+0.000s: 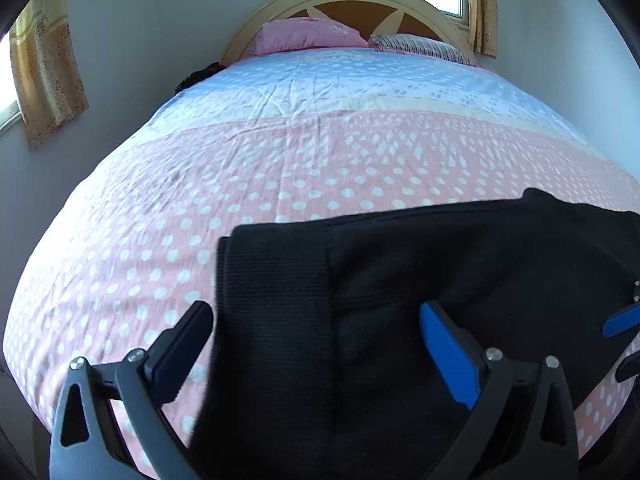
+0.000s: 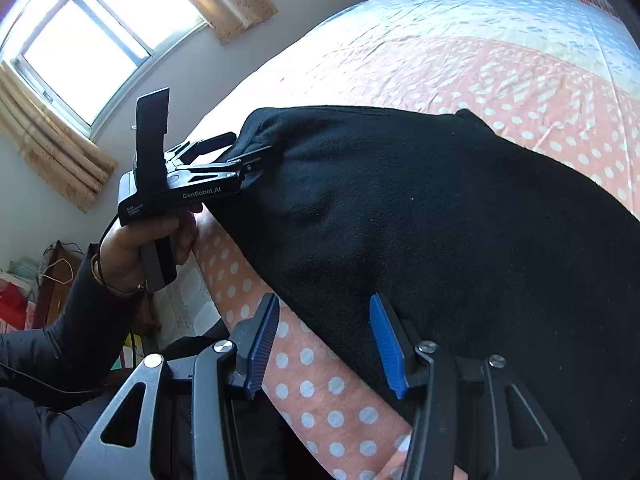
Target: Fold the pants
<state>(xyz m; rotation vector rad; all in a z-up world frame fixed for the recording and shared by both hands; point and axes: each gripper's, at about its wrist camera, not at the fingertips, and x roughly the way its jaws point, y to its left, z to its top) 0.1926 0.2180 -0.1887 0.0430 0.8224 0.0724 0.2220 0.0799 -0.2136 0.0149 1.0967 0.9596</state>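
**Black pants lie in a compact fold near the bed's edge, both grippers off the cloth**

The pants [image 1: 400, 300] fill the lower middle and right of the left wrist view, lying on the pink, white-dotted bedspread [image 1: 280, 152] as a stacked dark block with a ribbed band along its left side. That looks like at least one fold already made; how many layers there are cannot be told.

The left gripper [image 1: 316, 332] has its jaws spread as wide as they go, straddling the band, gripping nothing. In the right wrist view the right gripper [image 2: 324, 340] is about half open over the pants' lower edge, one finger over bedspread, one over cloth, nothing pinched.

What is left is likely a final fold or smoothing.
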